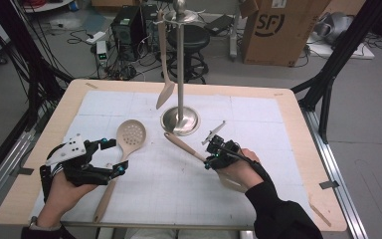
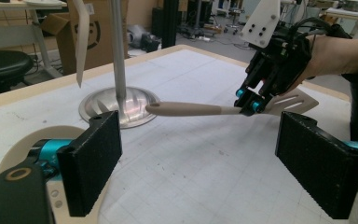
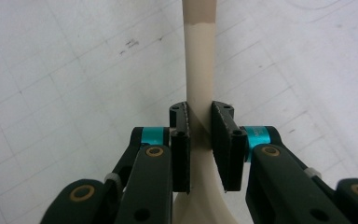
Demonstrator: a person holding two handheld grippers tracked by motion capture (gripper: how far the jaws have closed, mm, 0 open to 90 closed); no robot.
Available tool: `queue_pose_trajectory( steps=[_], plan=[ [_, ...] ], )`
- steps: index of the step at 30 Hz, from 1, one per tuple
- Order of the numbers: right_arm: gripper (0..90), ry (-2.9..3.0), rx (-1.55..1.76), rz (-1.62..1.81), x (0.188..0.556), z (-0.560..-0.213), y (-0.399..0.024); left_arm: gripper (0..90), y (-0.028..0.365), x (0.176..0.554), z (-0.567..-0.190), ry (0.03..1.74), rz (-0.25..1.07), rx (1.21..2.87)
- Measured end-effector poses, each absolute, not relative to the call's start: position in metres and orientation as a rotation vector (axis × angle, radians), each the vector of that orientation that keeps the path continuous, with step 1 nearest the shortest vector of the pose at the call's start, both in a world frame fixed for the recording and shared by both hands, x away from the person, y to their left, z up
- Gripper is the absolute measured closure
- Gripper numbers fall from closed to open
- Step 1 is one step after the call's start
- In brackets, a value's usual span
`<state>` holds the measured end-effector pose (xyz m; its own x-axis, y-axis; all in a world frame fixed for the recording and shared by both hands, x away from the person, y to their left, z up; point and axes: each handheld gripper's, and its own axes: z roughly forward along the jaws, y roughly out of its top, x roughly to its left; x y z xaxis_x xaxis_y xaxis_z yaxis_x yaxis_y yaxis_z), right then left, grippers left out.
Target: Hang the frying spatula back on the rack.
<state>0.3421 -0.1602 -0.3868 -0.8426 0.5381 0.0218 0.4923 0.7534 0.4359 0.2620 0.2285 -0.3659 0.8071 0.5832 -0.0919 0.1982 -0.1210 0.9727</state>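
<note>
In the high view, the right tool point(image 1: 210, 158) sits right of the worktop's point(image 1: 288, 107) middle, its jaws closed on the neck of a beige slotted turner point(image 1: 189, 149); the turner's handle slants up and left toward the round base of a metal utensil stand point(image 1: 180, 119), which stands behind the centre of the white gridded mat point(image 1: 258, 129), and the handle tip lies just beside that base. The blade end is mostly hidden under the person's right hand. A beige spoon point(image 1: 164, 74) hangs from the top of the stand, its bowl low over the mat. The left tool point(image 1: 107, 157) rests near the worktop's left edge with its jaws spread wide, holding nothing; a beige slotted spoon point(image 1: 128, 144) lies on the mat just beside it, head toward the far edge, handle running to the near edge. In the left gripper view, the left tool's two black pads stand far apart over bare mat, and the slotted spoon's head point(image 2: 9, 154) shows beneath the left pad. Beyond them the right tool point(image 2: 247, 100) holds the turner point(image 2: 196, 109) lifted off the mat, roughly level, handle pointing at the stand base point(image 2: 119, 105). In the right gripper view, the right tool point(image 3: 199, 140) has its pads pressed against both sides of the turner's neck point(image 3: 199, 70), with the handle running away over the mat point(image 3: 74, 70).
</note>
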Motion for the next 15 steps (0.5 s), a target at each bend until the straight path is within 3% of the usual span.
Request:
queue_pose_trajectory(
  steps=[15],
  plan=[
    [78.4,2.723,0.84,0.902,0.34,-0.366,-0.179,15.1,0.229,0.262,-0.365,0.618,0.369,1.689]
  ],
)
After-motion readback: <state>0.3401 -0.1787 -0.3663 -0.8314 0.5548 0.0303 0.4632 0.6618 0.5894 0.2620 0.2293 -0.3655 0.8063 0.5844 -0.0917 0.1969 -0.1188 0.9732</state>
